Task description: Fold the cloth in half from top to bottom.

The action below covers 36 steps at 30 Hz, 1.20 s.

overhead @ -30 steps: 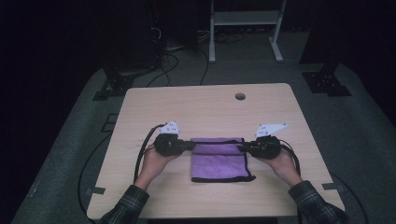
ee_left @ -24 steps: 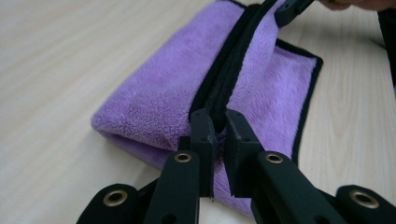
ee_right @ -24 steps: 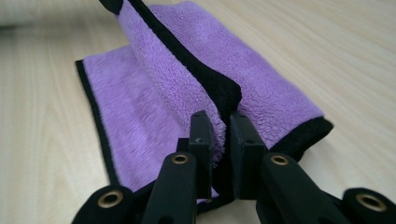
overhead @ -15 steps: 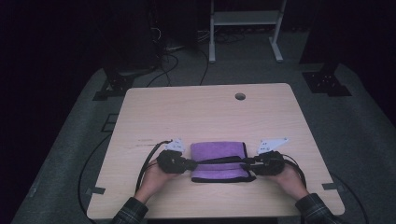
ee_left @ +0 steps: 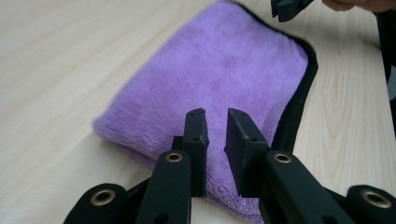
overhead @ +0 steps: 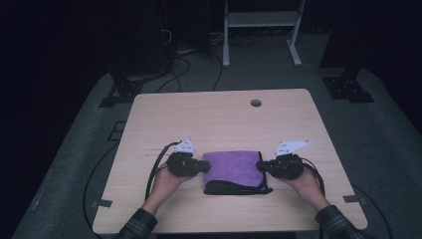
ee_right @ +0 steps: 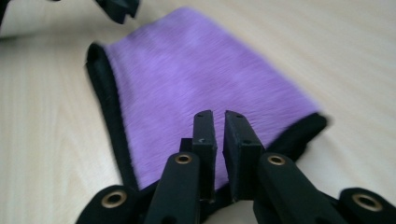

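Note:
A folded purple towel with a black hem lies on the near middle of the wooden table. My left gripper rests at its left edge and my right gripper at its right edge, pointing at each other. In the left gripper view the jaws hover over the towel with a narrow gap and nothing pinched. The right gripper's jaws have just been closing and stand almost together over the towel, with nothing between them.
A round cable hole sits near the table's far edge. Black cables trail from both grippers off the near side. A white stand and dark stand feet are on the floor beyond the table.
Both grippers moved from the towel's far corners toward the person, then back a little. The towel's far part now lies folded over, and the black hem sits at the near edge.

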Motion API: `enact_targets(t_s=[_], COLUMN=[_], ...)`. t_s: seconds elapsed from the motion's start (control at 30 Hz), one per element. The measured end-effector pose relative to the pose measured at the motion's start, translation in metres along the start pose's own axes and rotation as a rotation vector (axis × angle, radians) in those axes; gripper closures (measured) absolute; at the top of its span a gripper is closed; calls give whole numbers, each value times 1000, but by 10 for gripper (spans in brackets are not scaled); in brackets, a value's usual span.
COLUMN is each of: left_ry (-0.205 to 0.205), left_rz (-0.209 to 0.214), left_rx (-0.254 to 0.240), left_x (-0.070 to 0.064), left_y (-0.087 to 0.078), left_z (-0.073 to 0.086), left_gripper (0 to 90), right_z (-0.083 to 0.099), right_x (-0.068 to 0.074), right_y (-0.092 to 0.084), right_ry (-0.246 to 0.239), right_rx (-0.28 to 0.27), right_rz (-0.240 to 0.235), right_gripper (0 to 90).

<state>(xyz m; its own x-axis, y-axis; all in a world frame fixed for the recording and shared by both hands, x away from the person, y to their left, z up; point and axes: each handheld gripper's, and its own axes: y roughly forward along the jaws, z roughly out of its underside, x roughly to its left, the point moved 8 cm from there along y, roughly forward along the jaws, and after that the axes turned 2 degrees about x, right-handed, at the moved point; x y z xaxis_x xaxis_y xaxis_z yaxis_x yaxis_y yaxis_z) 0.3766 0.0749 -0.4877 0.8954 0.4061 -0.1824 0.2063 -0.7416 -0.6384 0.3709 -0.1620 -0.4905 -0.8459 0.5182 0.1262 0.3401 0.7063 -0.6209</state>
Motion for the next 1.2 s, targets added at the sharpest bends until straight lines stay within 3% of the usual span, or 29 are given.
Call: enact_targets(t_s=[0.17, 0.3, 0.4, 0.53, 0.67, 0.8, 0.87, 0.97, 1.2], left_ry=[15, 34, 46, 34, 11, 0, -14, -33, -61], left_rz=[36, 38, 21, 15, -35, -115, -154, -204, -294], left_rx=[65, 122, 121, 96, 74, 47, 40, 37, 38], left_x=[-16, -24, -27, -29, -27, -16, -9, -1, 12], left_y=[9, 14, 14, 8, -2, -13, -18, -26, -53], left_z=[18, 33, 35, 33, 34, 37, 41, 48, 69], left_gripper=[771, 774, 768, 675, 479, 225, 153, 72, 13], right_z=[19, 37, 41, 35, 29, 29, 30, 32, 49], right_x=[20, 30, 37, 34, 24, 6, -2, -13, -28], right_y=[7, 9, 8, 5, -2, -12, -17, -25, -45], right_ry=[-39, -61, -79, -72, -42, 10, 43, 89, 157], right_rx=[80, 143, 146, 121, 57, 13, -3, -24, -28], right_rz=[-55, -43, -27, -16, 49, 127, 155, 217, 305], right_gripper=[822, 838, 831, 642, 406, 244, 180, 131, 114])
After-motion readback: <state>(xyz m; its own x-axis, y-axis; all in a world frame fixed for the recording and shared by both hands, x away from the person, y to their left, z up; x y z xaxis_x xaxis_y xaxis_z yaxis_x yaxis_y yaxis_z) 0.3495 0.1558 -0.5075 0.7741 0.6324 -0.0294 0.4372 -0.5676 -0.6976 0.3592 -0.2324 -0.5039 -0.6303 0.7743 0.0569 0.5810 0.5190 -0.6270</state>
